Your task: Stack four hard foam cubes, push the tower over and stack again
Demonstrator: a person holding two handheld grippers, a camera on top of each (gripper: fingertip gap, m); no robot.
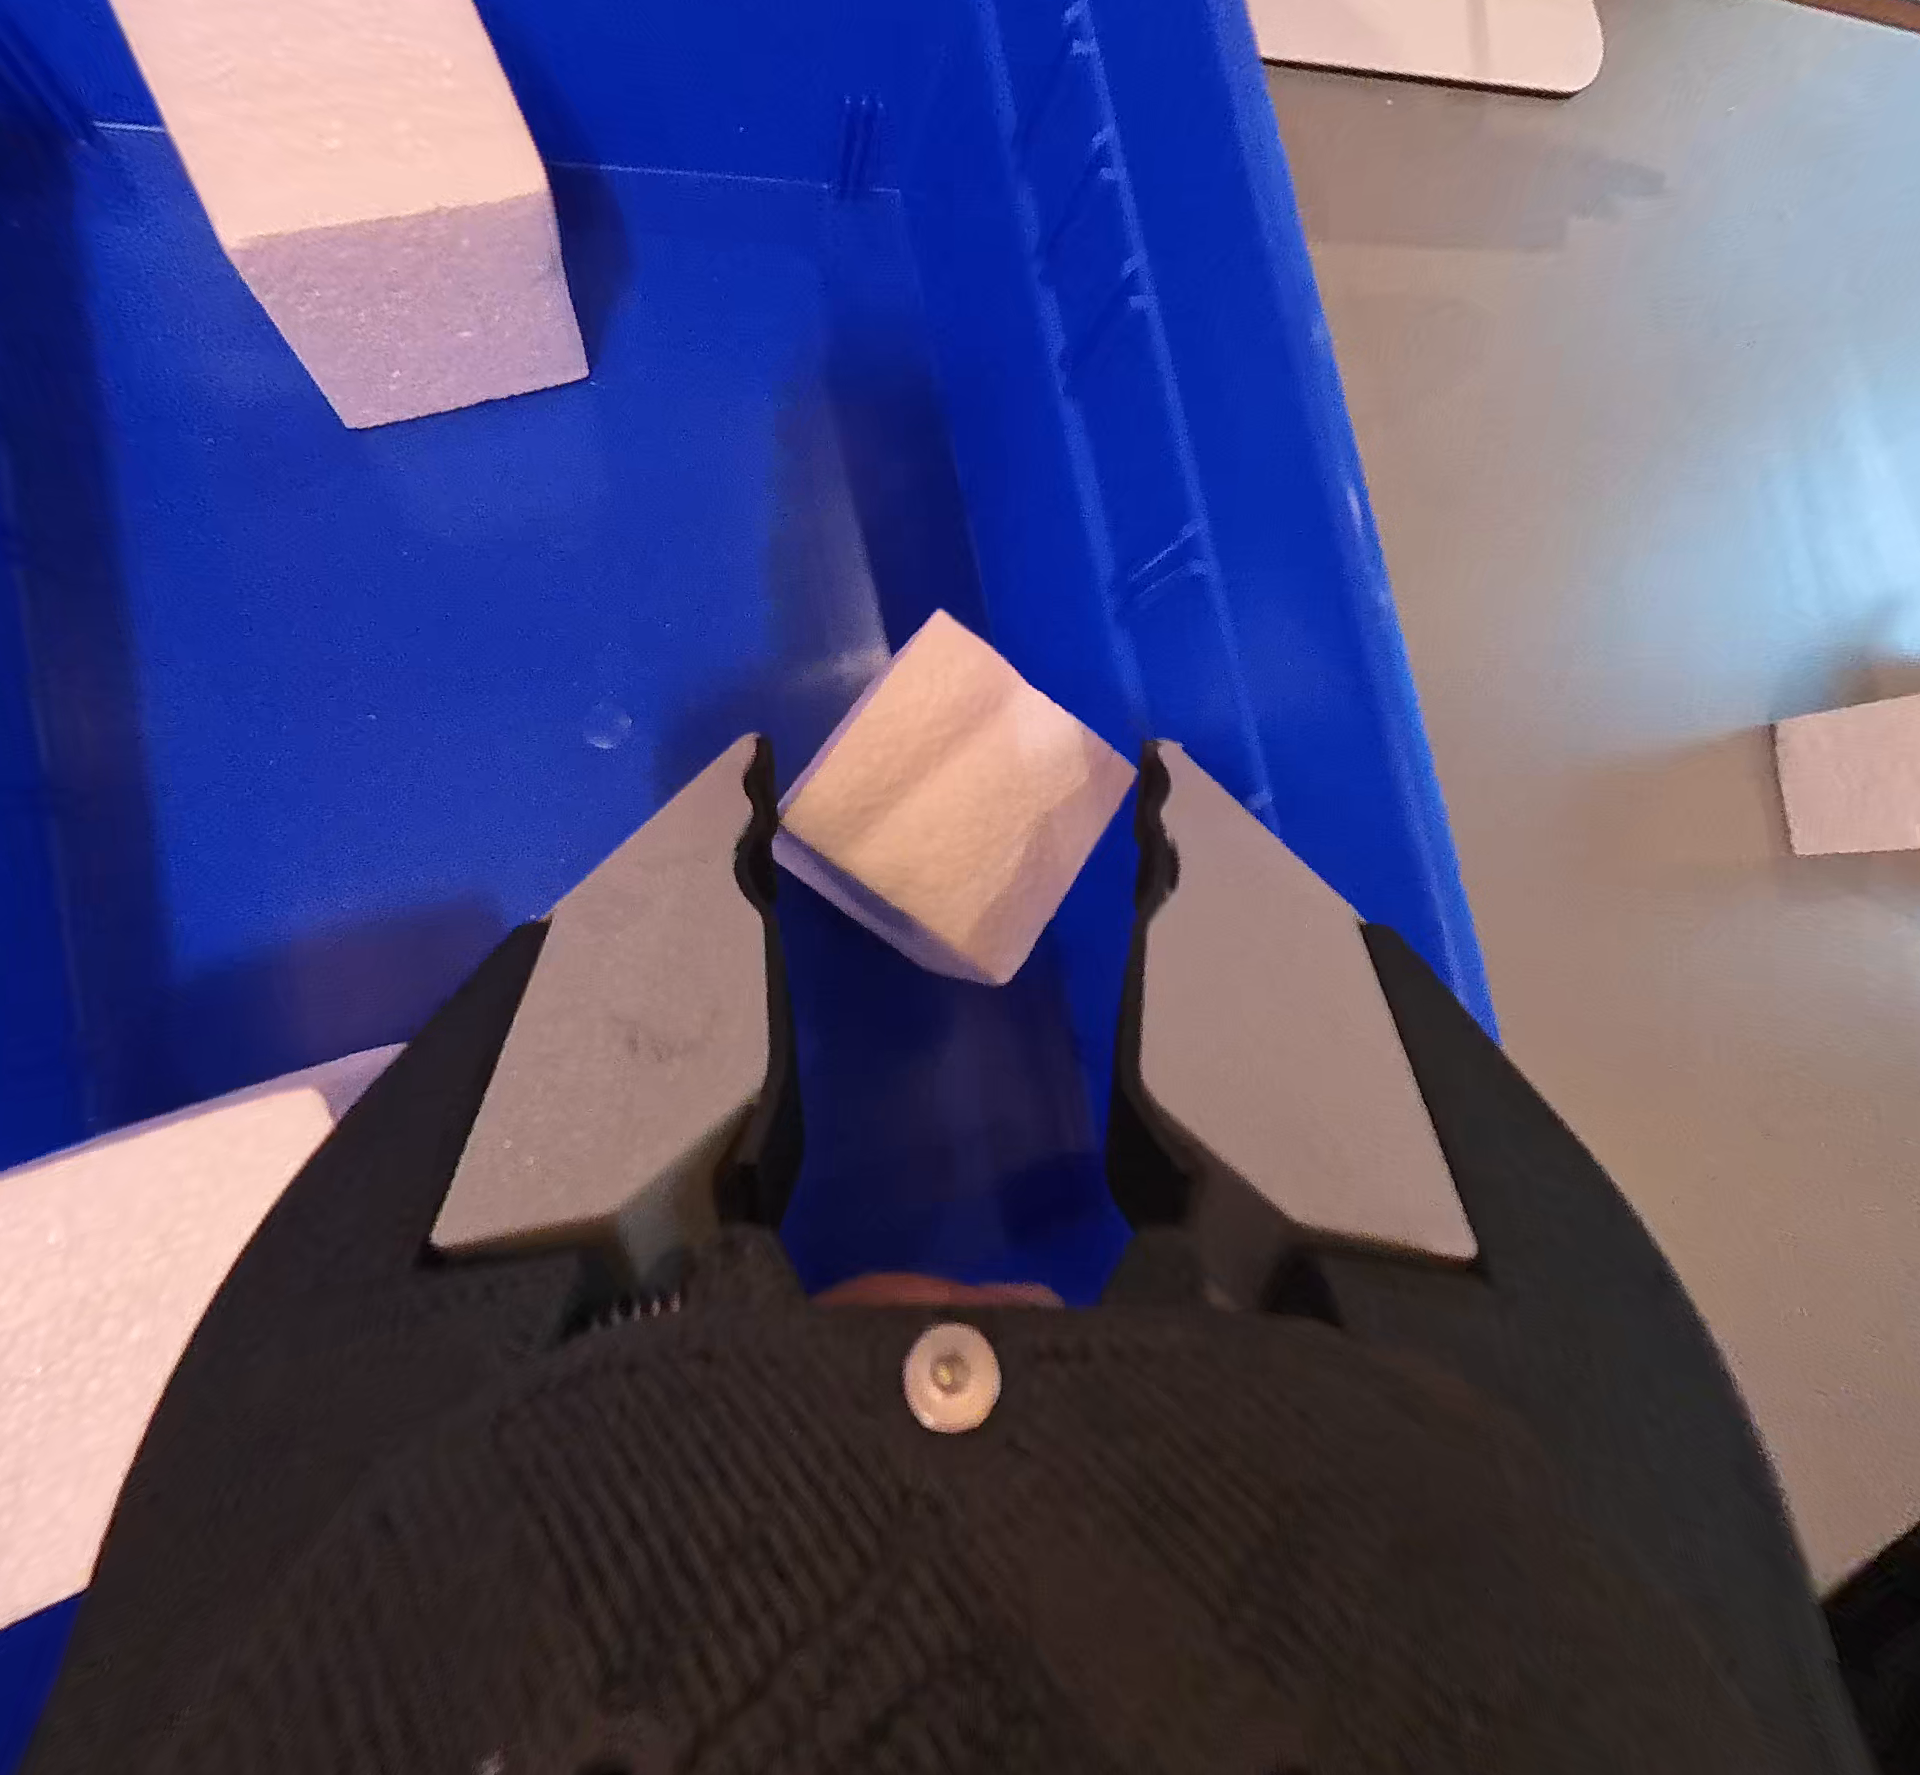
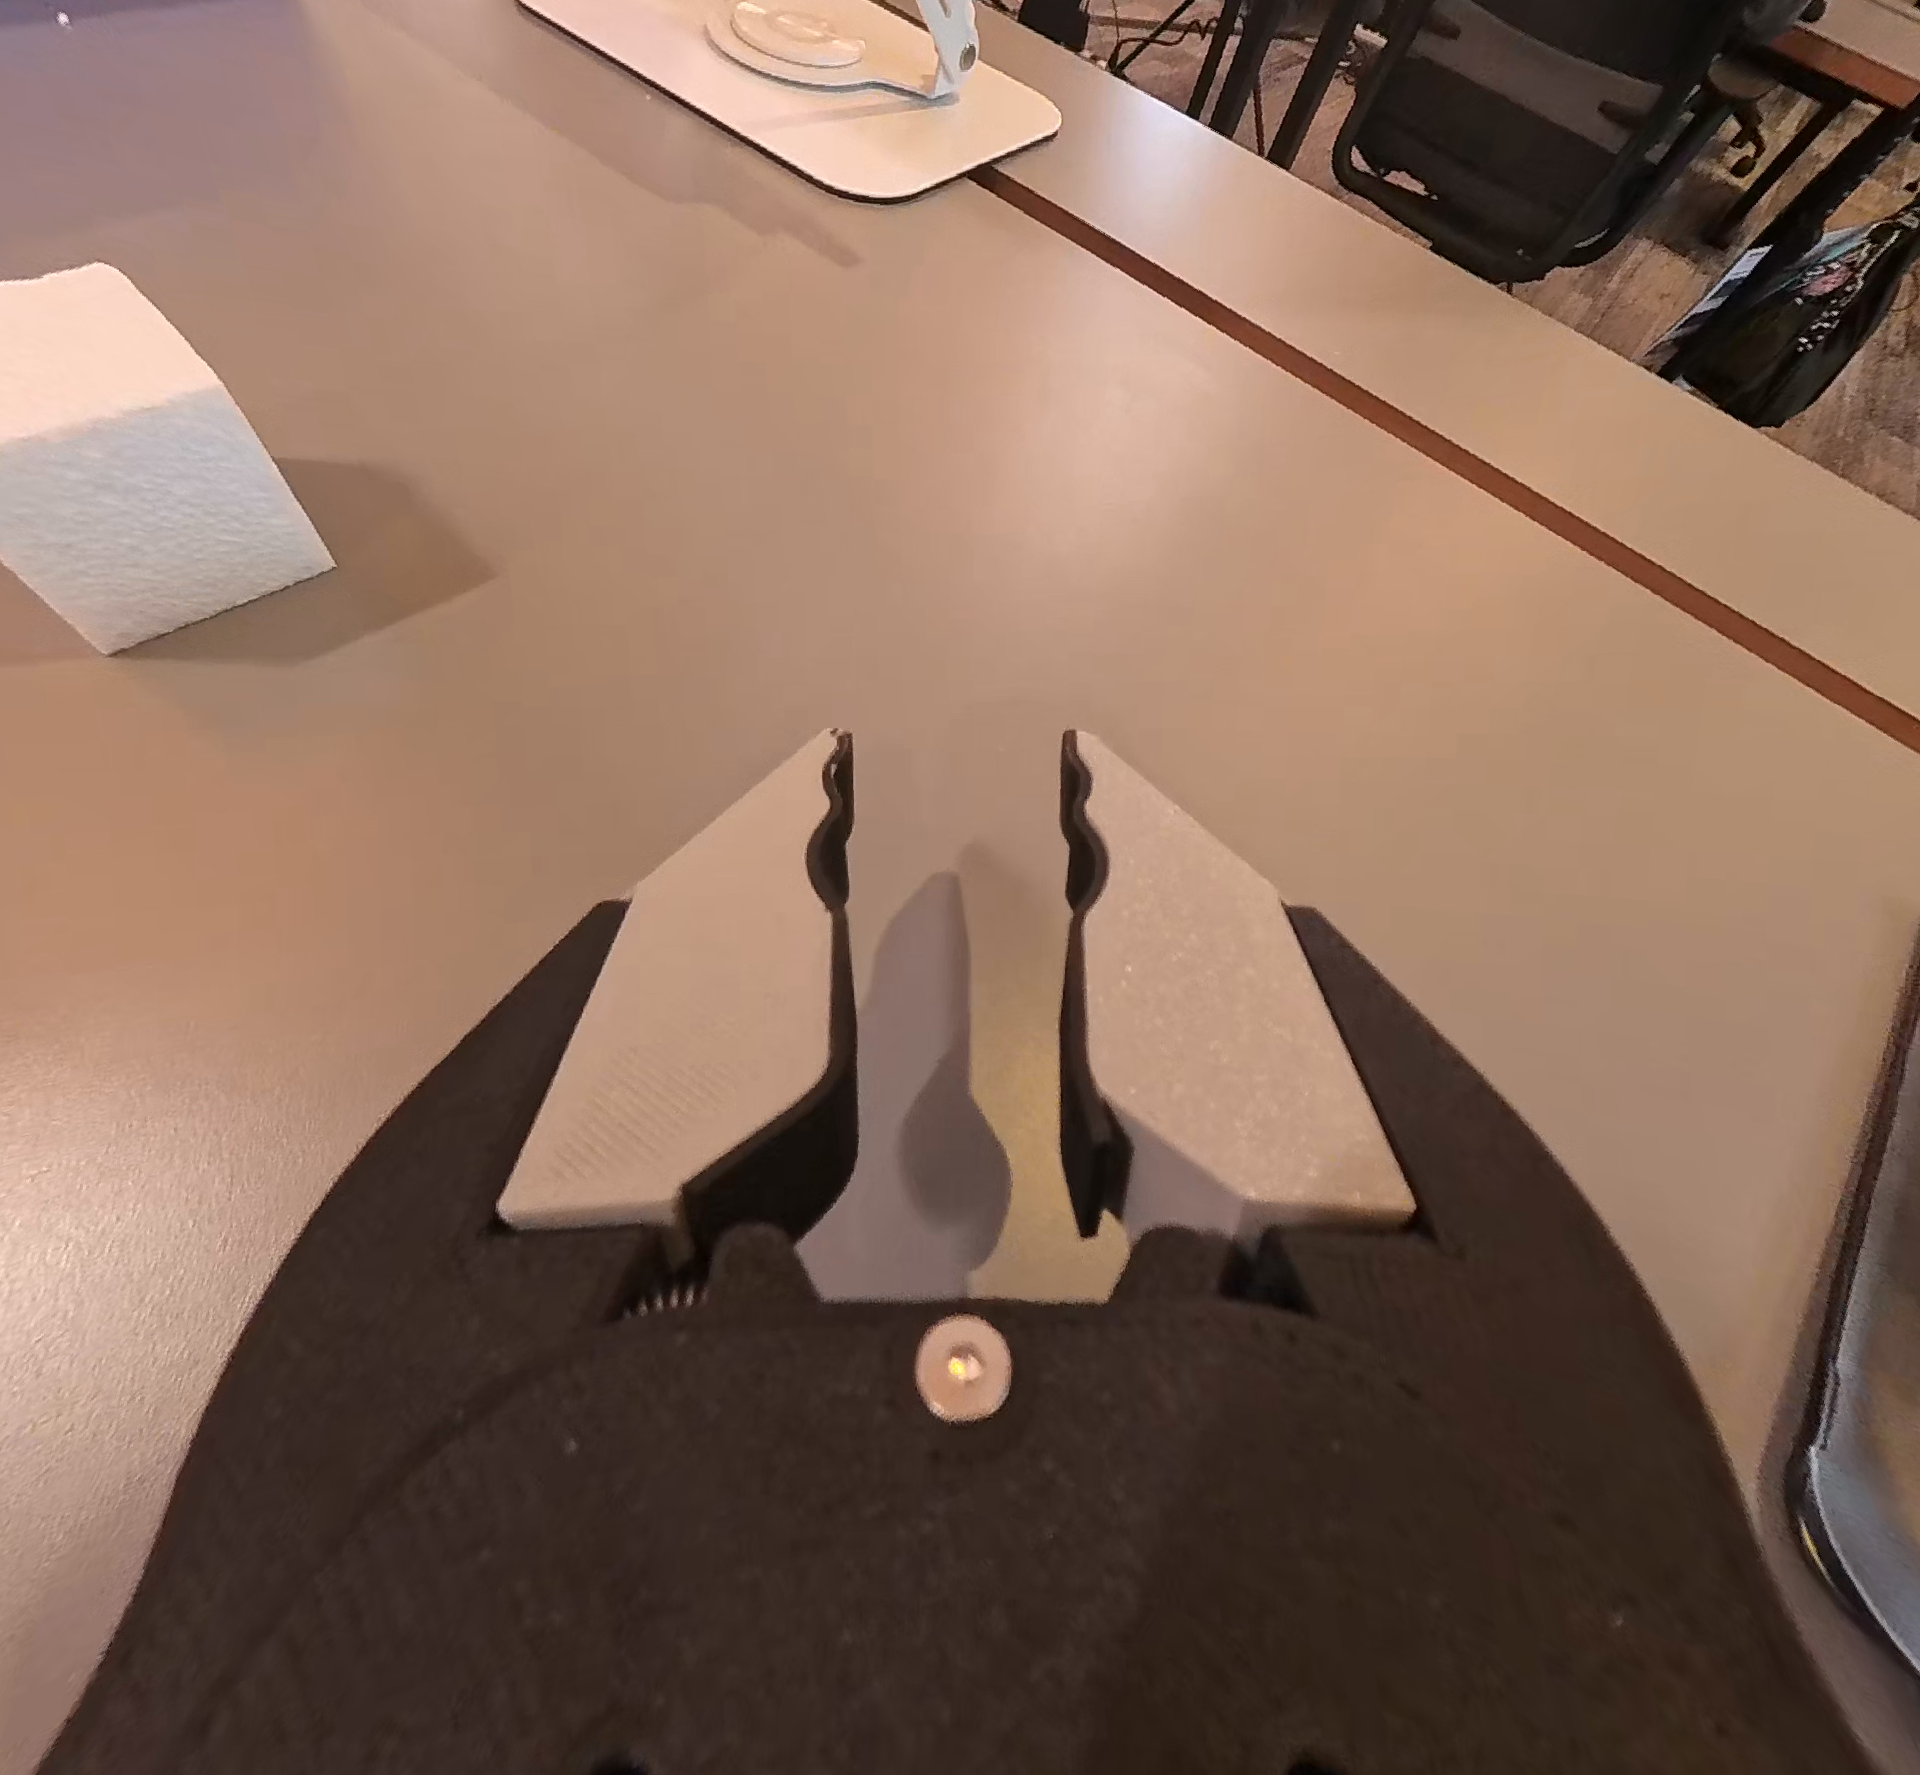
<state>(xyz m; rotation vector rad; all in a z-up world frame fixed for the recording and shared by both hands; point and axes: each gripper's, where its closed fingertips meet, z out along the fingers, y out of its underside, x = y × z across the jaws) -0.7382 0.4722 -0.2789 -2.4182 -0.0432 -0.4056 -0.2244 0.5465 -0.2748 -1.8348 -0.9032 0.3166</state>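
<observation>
Stacking is not showing anywhere yet: no cube is sitting on another. The left claw [image 1: 956, 811] is hovering with its jaws spread around a small foam cube [image 1: 951, 806] lying in the blue bin [image 1: 623, 582]; whether the pads are touching it is hard to judge. A larger cube [image 1: 343, 156] is lying at ten o'clock in the bin and another cube [image 1: 114, 1330] at eight o'clock. The right claw [image 2: 958, 795] is hanging half-open and empty over the desk [image 2: 727, 499], with one cube [image 2: 135, 458] at ten o'clock. All four are probably waiting to be stacked.
</observation>
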